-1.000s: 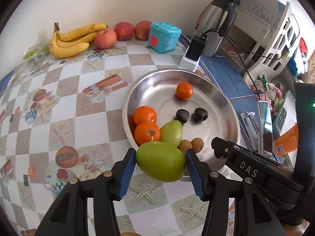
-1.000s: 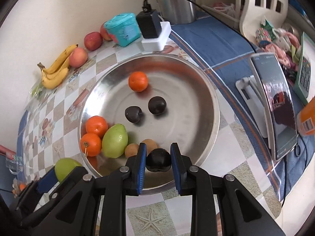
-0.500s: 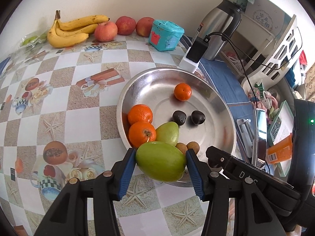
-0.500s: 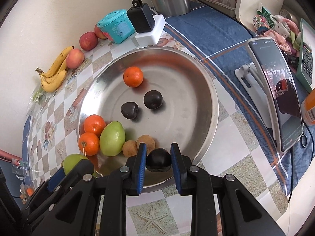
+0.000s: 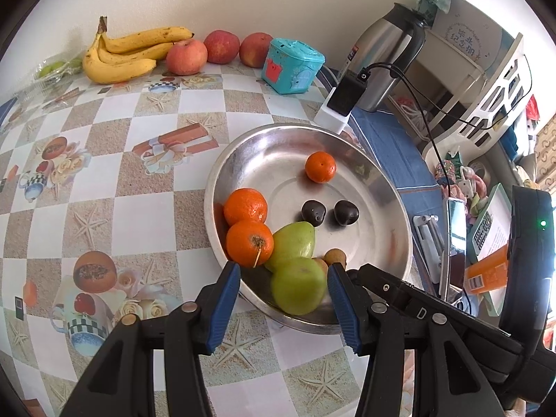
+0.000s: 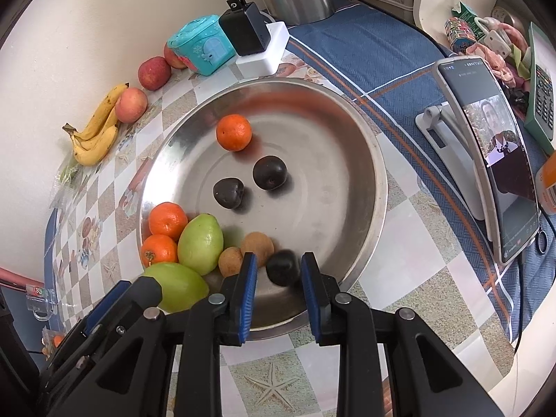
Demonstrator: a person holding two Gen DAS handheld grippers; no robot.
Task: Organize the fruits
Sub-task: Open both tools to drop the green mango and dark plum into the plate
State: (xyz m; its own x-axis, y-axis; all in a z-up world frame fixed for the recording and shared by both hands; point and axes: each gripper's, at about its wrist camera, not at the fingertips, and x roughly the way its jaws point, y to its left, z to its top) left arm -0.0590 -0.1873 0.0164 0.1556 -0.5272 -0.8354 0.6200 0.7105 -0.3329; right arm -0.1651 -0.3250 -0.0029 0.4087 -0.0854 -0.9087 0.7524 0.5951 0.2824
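Observation:
A steel bowl [image 5: 382,180] [image 6: 347,132] holds three oranges, two dark plums, two small brown fruits and a green mango [image 5: 293,243]. My left gripper [image 5: 283,290] is open over the bowl's near rim; a second green mango [image 5: 299,290] [image 6: 177,290] lies loose between its blue pads. My right gripper [image 6: 278,274] is open just beside it; a dark plum [image 6: 282,267], blurred, sits free between its pads inside the bowl.
Bananas [image 5: 125,55], three apples [image 5: 186,57] and a teal box [image 5: 293,66] line the back wall. A charger block [image 5: 338,104], kettle [image 5: 385,55], phone on a stand [image 6: 493,160] and clutter on blue cloth lie right of the bowl.
Both grippers opened. The left let go of the green mango and the right let go of the dark plum; both fruits dropped into the bowl's near side.

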